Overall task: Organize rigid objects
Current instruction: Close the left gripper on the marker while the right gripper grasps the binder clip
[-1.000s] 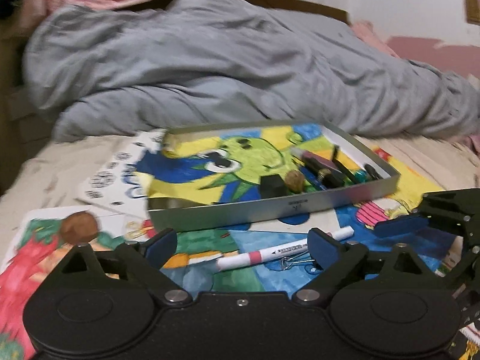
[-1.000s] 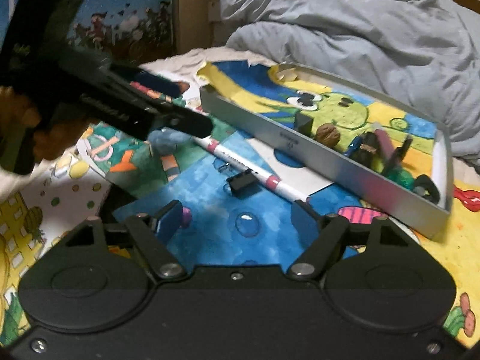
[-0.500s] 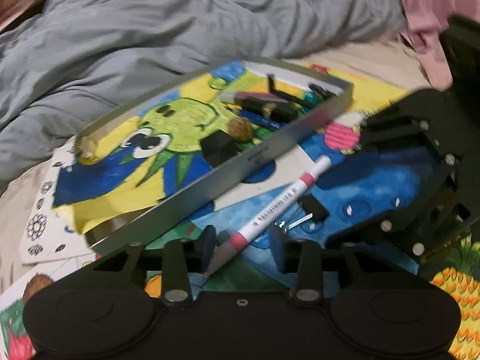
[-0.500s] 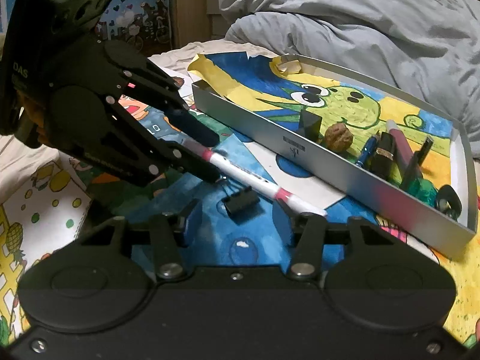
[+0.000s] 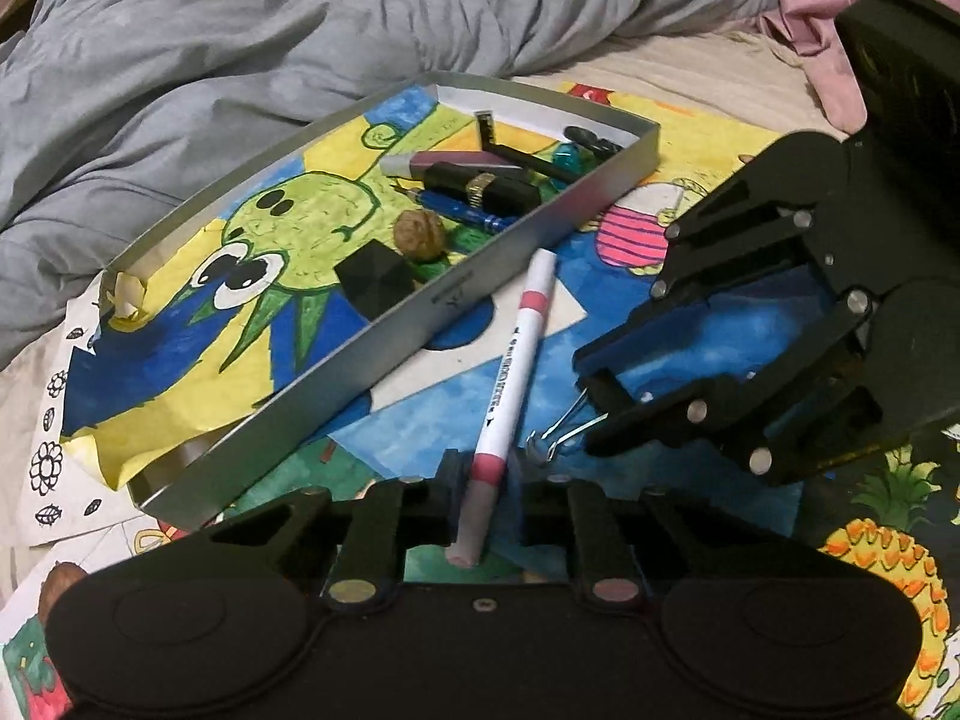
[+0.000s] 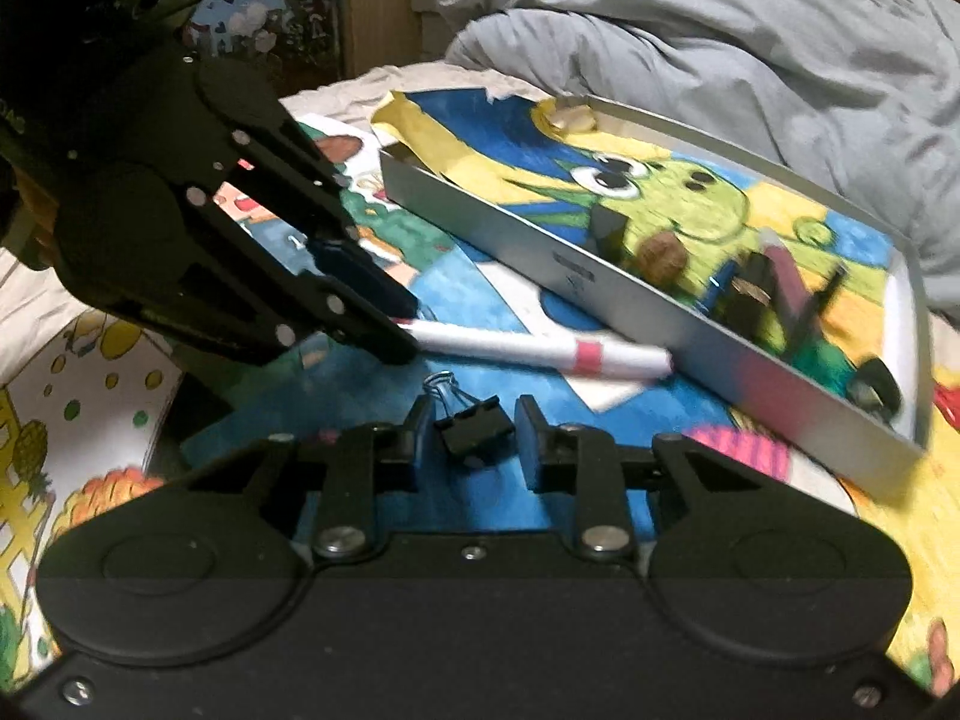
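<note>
A white marker with pink bands [image 5: 510,360] lies on the drawings beside the silver tray [image 5: 480,294]. My left gripper [image 5: 483,480] is shut on its near end; the right wrist view shows the same grip [image 6: 402,330] on the marker [image 6: 540,354]. A black binder clip [image 6: 474,429] sits on the blue drawing between the fingers of my right gripper [image 6: 474,420]. Its jaws are closing, and slim gaps remain on both sides of the clip. In the left wrist view the right gripper [image 5: 600,408] hides the clip body and only the wire handles [image 5: 564,429] stick out.
The tray [image 6: 600,282] holds a walnut [image 5: 420,234], a black cube [image 5: 372,276], pens and other small items on a green cartoon drawing. Coloured drawings cover the bed. A grey duvet [image 5: 300,30] lies behind the tray. Another walnut [image 5: 54,591] sits at the near left.
The left gripper rolled, moved over the marker's end and shut on it. The right gripper's fingers narrowed around the binder clip.
</note>
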### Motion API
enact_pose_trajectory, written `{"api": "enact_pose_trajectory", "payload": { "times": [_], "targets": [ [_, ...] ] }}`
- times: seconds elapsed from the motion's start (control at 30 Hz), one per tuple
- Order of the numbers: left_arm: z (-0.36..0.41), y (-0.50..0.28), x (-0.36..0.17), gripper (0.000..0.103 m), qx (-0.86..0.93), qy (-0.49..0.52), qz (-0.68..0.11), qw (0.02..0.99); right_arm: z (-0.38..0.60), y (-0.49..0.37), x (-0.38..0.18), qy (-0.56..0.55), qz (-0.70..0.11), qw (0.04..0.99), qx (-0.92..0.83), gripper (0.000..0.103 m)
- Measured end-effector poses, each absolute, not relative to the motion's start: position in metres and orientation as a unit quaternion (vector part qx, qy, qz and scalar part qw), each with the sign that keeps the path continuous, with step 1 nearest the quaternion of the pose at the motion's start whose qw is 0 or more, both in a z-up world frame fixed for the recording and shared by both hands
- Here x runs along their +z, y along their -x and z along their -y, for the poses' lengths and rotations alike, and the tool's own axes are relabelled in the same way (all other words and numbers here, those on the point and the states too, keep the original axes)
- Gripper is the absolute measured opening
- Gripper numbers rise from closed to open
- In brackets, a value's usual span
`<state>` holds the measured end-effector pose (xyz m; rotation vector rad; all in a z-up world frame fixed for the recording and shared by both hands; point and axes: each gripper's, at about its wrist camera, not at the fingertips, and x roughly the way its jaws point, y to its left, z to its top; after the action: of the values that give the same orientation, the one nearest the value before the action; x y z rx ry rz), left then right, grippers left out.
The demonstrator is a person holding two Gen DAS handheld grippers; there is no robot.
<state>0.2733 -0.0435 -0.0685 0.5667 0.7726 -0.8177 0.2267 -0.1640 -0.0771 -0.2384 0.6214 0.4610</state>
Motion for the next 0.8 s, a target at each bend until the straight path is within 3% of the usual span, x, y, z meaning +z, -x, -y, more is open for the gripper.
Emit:
{"api": "enact_pose_trajectory", "payload": {
  "times": [0.3,0.8],
  "targets": [
    [0.071,-0.279,-0.069,0.021,-0.354,-0.235,-0.369,0.827,0.197,-0.207,-0.072,0.098,-0.325,0.924,0.179,0.021],
    [0.143,-0.266,-0.07,0.023,-0.362,-0.306,-0.34,0.813,0.25,-0.19,-0.063,0.057,-0.332,0.932,0.132,0.021]
  ]
}}
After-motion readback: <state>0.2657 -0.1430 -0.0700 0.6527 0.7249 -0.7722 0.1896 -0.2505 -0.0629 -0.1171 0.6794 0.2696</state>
